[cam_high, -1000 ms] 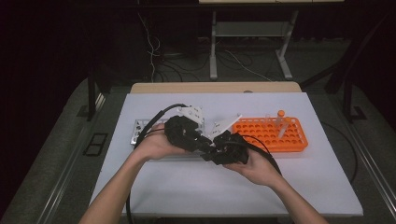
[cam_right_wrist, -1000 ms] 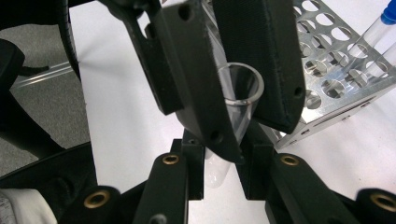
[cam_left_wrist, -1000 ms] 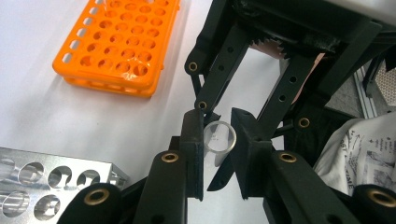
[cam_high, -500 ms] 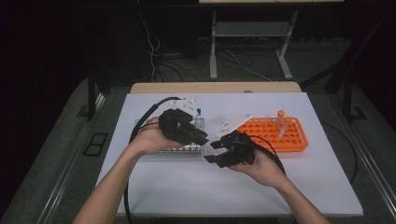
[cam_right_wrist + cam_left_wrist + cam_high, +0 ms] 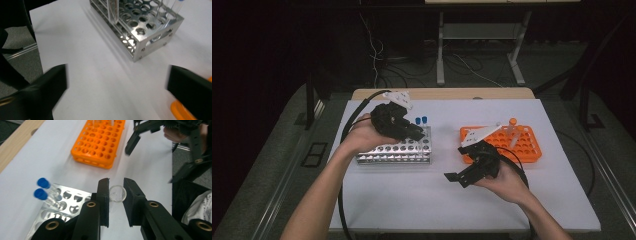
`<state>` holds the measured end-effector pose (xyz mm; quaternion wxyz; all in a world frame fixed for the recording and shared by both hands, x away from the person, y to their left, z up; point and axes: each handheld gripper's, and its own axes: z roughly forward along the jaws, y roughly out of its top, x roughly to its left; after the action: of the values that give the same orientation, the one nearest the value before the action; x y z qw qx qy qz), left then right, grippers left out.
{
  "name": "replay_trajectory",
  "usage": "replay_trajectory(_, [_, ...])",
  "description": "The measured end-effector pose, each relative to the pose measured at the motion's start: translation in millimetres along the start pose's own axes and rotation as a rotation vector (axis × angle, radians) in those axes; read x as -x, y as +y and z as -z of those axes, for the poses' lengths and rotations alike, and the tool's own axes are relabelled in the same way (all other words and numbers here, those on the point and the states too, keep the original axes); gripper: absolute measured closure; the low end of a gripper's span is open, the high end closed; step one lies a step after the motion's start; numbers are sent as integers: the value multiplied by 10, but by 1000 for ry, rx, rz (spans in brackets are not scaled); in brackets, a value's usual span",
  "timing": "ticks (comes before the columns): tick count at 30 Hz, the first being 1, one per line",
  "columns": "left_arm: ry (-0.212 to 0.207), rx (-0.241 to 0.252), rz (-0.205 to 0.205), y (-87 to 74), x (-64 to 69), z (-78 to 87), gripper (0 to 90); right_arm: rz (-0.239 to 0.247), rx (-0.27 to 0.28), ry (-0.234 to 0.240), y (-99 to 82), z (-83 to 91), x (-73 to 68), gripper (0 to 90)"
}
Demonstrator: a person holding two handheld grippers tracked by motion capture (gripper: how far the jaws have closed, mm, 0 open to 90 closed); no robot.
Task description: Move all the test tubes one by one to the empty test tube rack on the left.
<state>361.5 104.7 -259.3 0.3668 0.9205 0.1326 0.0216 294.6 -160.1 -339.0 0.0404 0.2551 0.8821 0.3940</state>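
Both hands have drawn apart since a second ago. From above, I see my left gripper (image 5: 409, 131) over the metal rack (image 5: 395, 152) with two blue-capped tubes (image 5: 421, 120), and my right gripper (image 5: 462, 172) before the orange rack (image 5: 522, 145). My left gripper view shows what the overhead hides: a clear tube (image 5: 117, 193) clamped between its jaws. My right gripper view shows jaws just swung wide, nothing between them.
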Motion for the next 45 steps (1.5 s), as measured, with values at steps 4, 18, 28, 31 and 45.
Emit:
replay_trajectory(4, [22,-8,12,11,-96,39,747,-17,5,-8,-74,68,37,2])
replay_trajectory(18, [109,0,53,9,-450,124,747,-76,38,-53,-361,326,200,2])
replay_trajectory(28, [148,3,90,-72,-678,66,747,-128,54,-73,-521,431,322,2])
replay_trajectory(31, [156,-1,96,-93,-732,23,747,-139,64,-78,-559,464,346,3])
replay_trajectory(45, [167,9,133,-239,-920,-191,747,-160,85,-93,-632,536,445,3])
